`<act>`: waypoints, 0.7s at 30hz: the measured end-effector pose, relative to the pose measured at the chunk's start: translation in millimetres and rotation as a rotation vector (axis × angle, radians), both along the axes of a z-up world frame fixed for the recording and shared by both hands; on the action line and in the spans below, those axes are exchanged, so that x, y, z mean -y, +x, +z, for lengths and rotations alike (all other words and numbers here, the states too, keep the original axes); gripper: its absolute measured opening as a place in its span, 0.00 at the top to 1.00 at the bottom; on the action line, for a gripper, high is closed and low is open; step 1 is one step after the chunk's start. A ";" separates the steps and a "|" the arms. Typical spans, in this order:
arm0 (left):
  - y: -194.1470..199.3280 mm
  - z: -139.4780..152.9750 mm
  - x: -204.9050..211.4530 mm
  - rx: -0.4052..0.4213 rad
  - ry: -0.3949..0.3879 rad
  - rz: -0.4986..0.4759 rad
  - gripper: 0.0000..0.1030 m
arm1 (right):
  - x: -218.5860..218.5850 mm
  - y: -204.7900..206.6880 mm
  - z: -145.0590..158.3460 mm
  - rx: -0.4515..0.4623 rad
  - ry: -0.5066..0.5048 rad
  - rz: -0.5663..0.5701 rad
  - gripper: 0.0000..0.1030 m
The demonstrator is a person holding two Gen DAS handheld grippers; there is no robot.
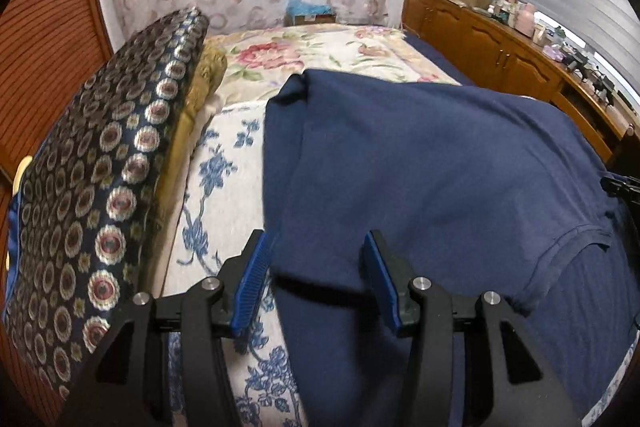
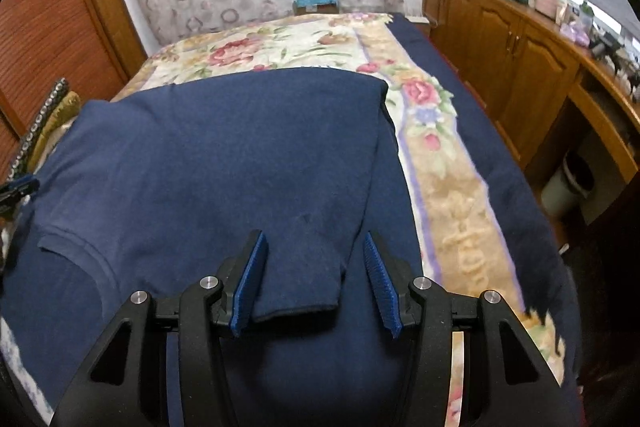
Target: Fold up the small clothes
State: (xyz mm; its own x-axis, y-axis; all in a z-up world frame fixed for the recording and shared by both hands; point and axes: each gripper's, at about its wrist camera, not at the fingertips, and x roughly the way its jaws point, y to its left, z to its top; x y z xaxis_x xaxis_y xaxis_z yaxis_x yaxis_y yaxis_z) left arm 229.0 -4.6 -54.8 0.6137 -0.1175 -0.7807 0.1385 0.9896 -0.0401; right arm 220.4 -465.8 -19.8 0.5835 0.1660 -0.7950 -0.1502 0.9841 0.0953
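Navy blue cotton T-shirt (image 1: pixel 440 163) lies spread on the bed, over a cream floral blanket (image 2: pixel 288 43) at 12 o'clock and a white-and-blue flowered cover (image 1: pixel 224 179) at 9 o'clock in the left wrist view.

Left tongs (image 1: pixel 316 267): parted about halfway, blue pads clear of the cloth, hanging over the shirt's left edge, nothing gripped. Right tongs (image 2: pixel 316 263): same half-width gap, with the sleeve hem (image 2: pixel 296 309) lying between and under them, not pinched. The neckline seam (image 1: pixel 568 247) sits at 3 o'clock of the left tongs.

Judgement: a fold is being set up, both sides to be picked together. To do it well, each pair should go down onto the fabric edge and bite a single layer near the hem, not a bunch, at matching positions so the fold line runs straight.

Edges and room: the patterned dark cushion (image 1: pixel 100 167) and the mustard-gold one (image 1: pixel 200 95) crowd the left side at 9 to 10 o'clock. The wooden cabinet (image 2: pixel 520 67) stands well apart at 2 o'clock. The blanket beyond the shirt at 12 o'clock is open, the best direction to carry cloth.
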 end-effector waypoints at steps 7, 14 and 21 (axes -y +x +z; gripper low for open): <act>-2.7 -9.5 2.3 -0.020 -0.005 0.003 0.53 | -9.4 -2.4 -4.1 0.024 -0.055 0.008 0.49; -8.9 1.4 7.2 0.032 -0.023 -0.033 0.53 | -6.7 -1.5 -4.3 0.023 -0.047 0.008 0.49; -7.9 7.0 11.5 0.049 -0.033 -0.061 0.53 | -6.7 -1.7 -4.3 0.023 -0.045 0.008 0.49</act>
State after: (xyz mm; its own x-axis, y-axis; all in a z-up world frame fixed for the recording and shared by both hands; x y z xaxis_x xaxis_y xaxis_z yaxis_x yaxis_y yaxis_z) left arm 221.1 -16.1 -47.8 0.6419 -0.1816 -0.7450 0.2015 0.9774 -0.0647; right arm 218.6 -459.1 -24.0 0.6001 0.1354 -0.7884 -0.1599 0.9860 0.0476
